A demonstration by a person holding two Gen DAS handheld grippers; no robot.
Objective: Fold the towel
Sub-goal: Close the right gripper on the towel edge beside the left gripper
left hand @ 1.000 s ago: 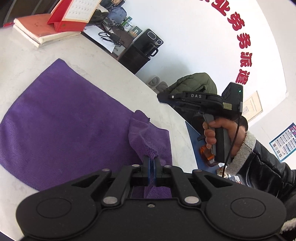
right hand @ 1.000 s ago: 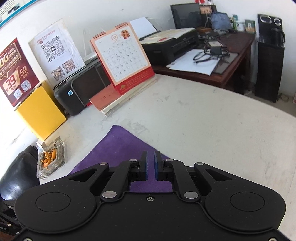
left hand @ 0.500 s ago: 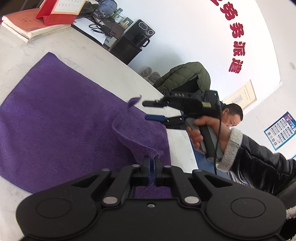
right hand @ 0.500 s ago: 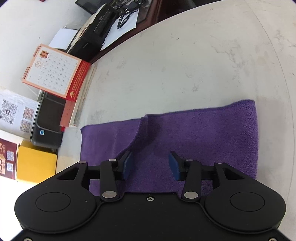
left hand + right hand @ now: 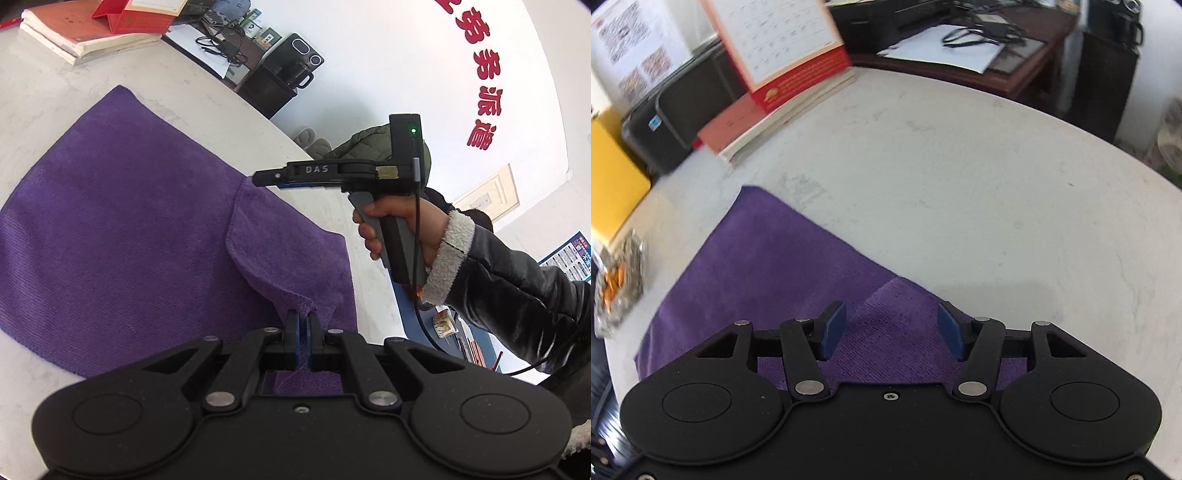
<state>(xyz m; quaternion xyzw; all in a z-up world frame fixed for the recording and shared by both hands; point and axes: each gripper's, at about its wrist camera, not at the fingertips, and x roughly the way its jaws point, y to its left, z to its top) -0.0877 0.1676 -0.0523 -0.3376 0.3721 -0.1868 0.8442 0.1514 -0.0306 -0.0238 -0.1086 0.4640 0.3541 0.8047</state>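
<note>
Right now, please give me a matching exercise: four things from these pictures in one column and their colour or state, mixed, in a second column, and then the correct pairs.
Things:
1. towel
2. left gripper
3. right gripper
4. box at the table's left edge

Colour or state:
A. jaws apart and opening, pressing on nothing
B. yellow
C. purple, lying on the white table, one corner lifted
D. shut on a towel corner

Pairs: 1-C, 2-D, 3-A, 4-B
</note>
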